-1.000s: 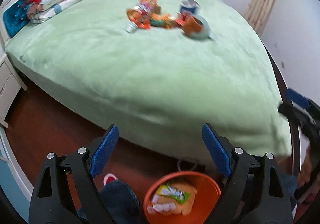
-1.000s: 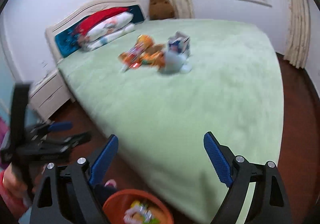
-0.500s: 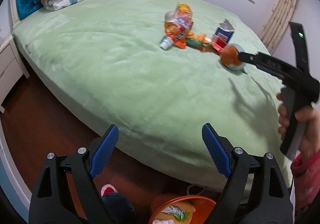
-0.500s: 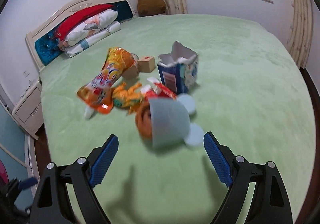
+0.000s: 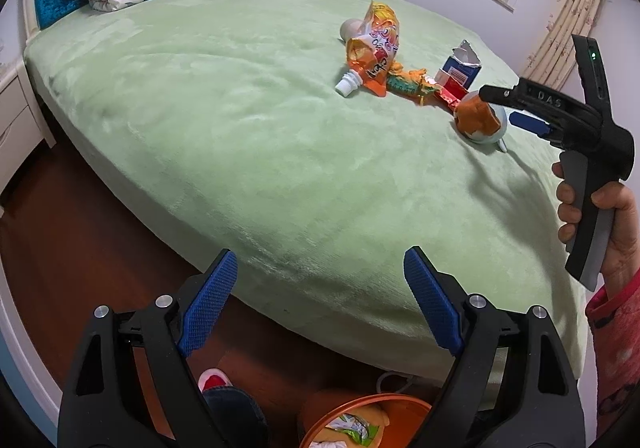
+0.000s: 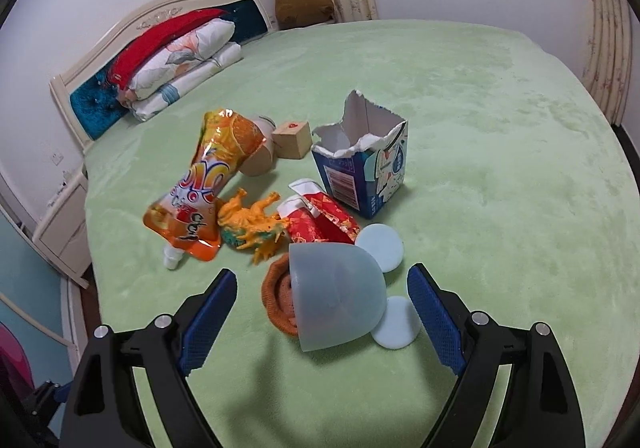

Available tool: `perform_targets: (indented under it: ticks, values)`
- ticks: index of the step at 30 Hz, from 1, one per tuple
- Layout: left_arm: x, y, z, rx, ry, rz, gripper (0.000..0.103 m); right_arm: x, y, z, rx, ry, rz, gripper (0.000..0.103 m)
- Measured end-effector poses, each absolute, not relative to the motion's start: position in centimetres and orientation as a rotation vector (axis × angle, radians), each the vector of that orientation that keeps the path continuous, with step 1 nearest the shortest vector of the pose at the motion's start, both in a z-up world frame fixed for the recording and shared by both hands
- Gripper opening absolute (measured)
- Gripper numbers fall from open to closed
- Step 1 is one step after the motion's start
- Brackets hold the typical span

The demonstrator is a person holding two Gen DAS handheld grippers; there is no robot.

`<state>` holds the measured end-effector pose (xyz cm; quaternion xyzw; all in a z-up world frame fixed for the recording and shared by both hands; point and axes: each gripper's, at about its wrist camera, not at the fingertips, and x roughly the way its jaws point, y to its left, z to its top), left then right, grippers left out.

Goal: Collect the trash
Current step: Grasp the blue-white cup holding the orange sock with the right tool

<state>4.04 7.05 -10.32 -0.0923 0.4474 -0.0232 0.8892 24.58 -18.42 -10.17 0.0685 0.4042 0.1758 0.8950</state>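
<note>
Trash heap on bed (image 6: 480, 128); both claws wide open, empty.
Orange bin (image 5: 360, 420) cut off at 6 o'clock, left view only; wooden cube (image 6: 292, 138) right view only.

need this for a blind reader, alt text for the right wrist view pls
Open right gripper hangs over a pale blue dome on a green bed. Behind it lie an orange pouch, toy dragon and torn blue carton.

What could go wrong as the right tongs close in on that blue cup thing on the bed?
The right tongs stand open around the pale blue cup, which lies on its side with an orange knit piece inside: the smooth dome could slip or the knit drop out. The toy dragon and red wrapper sit close and could be dragged along.
</note>
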Motion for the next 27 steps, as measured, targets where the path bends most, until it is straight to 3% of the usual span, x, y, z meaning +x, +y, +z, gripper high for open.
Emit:
perform_targets:
  ticks: [18, 22, 27]
  values:
    - [4.0, 7.8, -10.5, -0.197, 0.939, -0.021, 0.083, 27.9, -22.0, -13.1, 0.371, 0.972, 0.582, 0.082]
    - [3.9, 7.9, -10.5, -0.197, 0.939, -0.017, 0.083, 28.6, -23.2, -14.0, 0.496, 0.992, 0.629, 0.07]
    - [3.9, 7.9, -10.7, -0.198, 0.943, -0.012, 0.083, 28.1, -23.5, -14.2, 0.532, 0.989, 0.657, 0.069]
